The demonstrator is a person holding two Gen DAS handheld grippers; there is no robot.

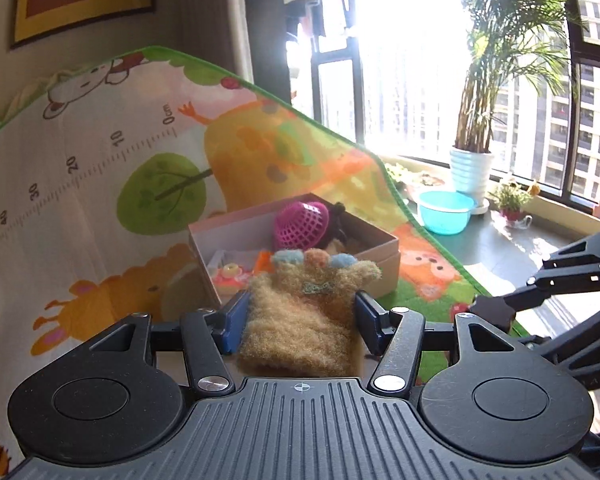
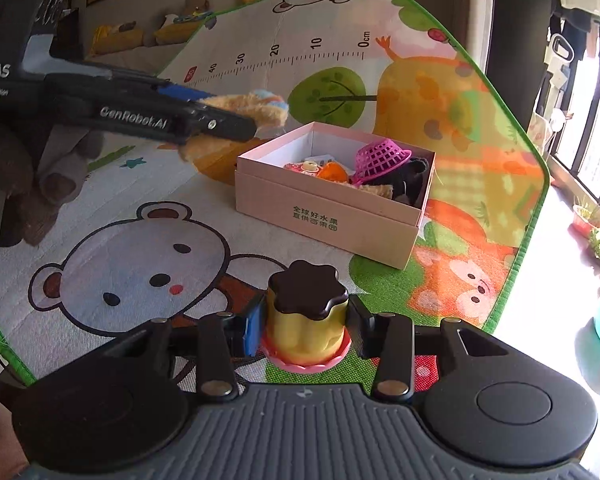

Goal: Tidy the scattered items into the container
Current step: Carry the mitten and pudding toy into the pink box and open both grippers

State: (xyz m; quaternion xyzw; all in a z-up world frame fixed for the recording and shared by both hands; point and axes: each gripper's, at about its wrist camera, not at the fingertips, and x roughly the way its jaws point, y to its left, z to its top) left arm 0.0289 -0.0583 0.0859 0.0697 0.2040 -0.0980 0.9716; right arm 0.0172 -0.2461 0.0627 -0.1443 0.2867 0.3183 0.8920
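Note:
My left gripper [image 1: 300, 320] is shut on a fuzzy tan plush paw [image 1: 300, 308] with coloured toe pads and holds it above the mat, just short of the pink cardboard box [image 1: 376, 264]. The right wrist view shows the paw [image 2: 256, 106] in the left gripper [image 2: 240, 120], left of and above the box [image 2: 324, 216]. The box holds a magenta mesh basket [image 2: 380, 158], an orange toy, a small cake toy and dark plush. My right gripper [image 2: 304, 320] is shut on a yellow pudding toy [image 2: 306, 316] with a brown top and pink base, in front of the box.
A colourful children's play mat [image 2: 140, 208] covers the floor. Its far and right edges meet a wall and a window ledge. A turquoise basin [image 1: 446, 212] and a potted palm [image 1: 472, 168] stand by the window. Plush toys line the far wall [image 2: 196, 4].

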